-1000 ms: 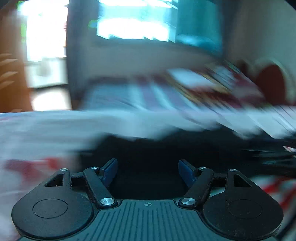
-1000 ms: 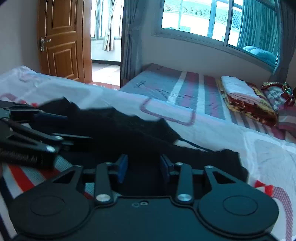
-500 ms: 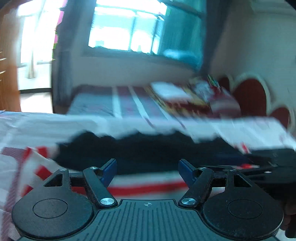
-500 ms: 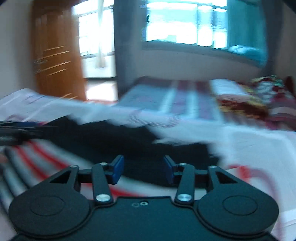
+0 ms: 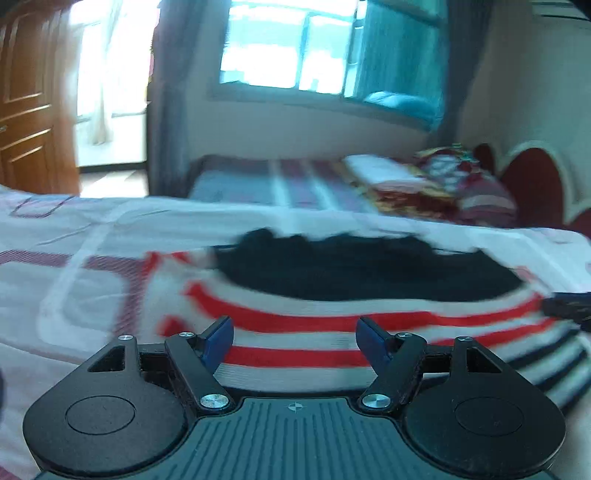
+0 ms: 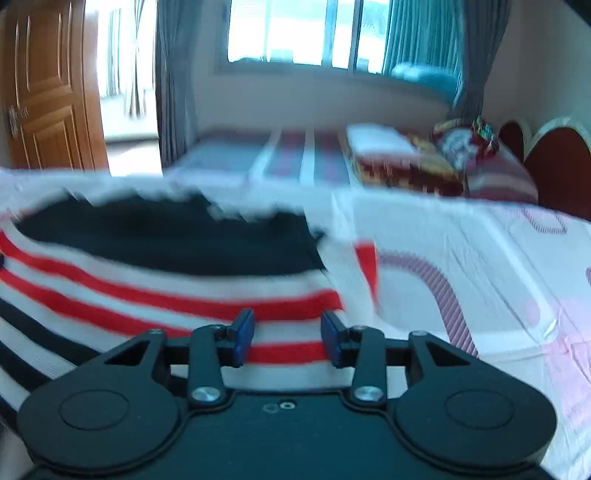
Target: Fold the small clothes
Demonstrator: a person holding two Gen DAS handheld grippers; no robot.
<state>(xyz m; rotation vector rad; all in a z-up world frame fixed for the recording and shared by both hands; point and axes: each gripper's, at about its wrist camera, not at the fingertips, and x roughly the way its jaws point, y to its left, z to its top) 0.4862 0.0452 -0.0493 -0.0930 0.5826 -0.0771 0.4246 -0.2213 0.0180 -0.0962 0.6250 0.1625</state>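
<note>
The left gripper [image 5: 294, 339] has its two blue fingers [image 5: 218, 338] spread wide apart, with nothing between them. The right gripper [image 6: 287, 339] has its fingers a little closer together, but there is still a gap and nothing is pinched.

Just past both sets of fingers lies the striped cloth [image 5: 332, 332], red, white and black. A little farther out, on top of its far part, lies the black garment [image 5: 369, 264]. It looks bunched and its far edge is wavy. Both sit on the white bedsheet [image 6: 461, 258]. Far beyond the fingers are a second bed [image 6: 295, 151] and the window [image 6: 314, 33].

What could go wrong: the pictures are smeary, so the hands seem to move fast. A quick grab could catch the striped cloth along with the black one, or the sheet too. Then the fold would come out crooked or lumpy.
</note>
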